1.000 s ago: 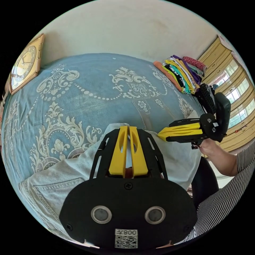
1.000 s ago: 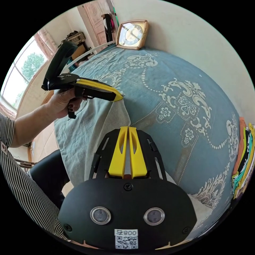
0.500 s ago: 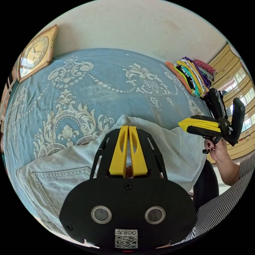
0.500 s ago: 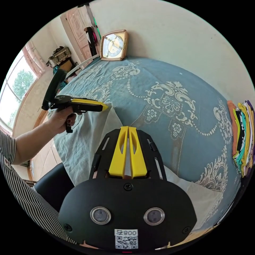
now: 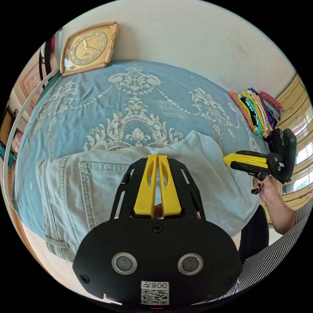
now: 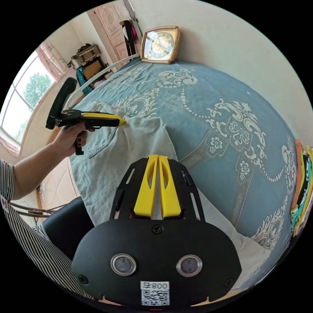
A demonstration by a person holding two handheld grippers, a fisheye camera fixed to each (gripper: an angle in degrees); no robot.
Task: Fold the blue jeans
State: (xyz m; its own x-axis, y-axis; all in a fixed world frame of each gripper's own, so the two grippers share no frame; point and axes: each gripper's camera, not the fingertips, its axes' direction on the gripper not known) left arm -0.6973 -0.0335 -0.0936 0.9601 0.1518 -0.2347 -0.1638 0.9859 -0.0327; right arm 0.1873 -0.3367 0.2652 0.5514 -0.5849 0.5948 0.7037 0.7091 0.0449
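blue jeans [image 5: 97, 186] on patterned blue bedspread [image 5: 130, 97], long axis along its near edge, waistband toward the clock [image 5: 88, 49]; left gripper [image 5: 157, 157] jaws together, clamped on denim; right gripper [image 6: 157, 157] jaws together, grip unclear.

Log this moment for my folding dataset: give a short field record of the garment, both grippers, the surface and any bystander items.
garment: pale blue jeans, lying partly folded on the bedspread
left gripper: jaws together, pinching the jeans' fold edge
right gripper: jaws together, denim between them
surface: blue bedspread with white ornament
clock: leaning against the wall
stack of folded clothes: at the bedspread's far edge
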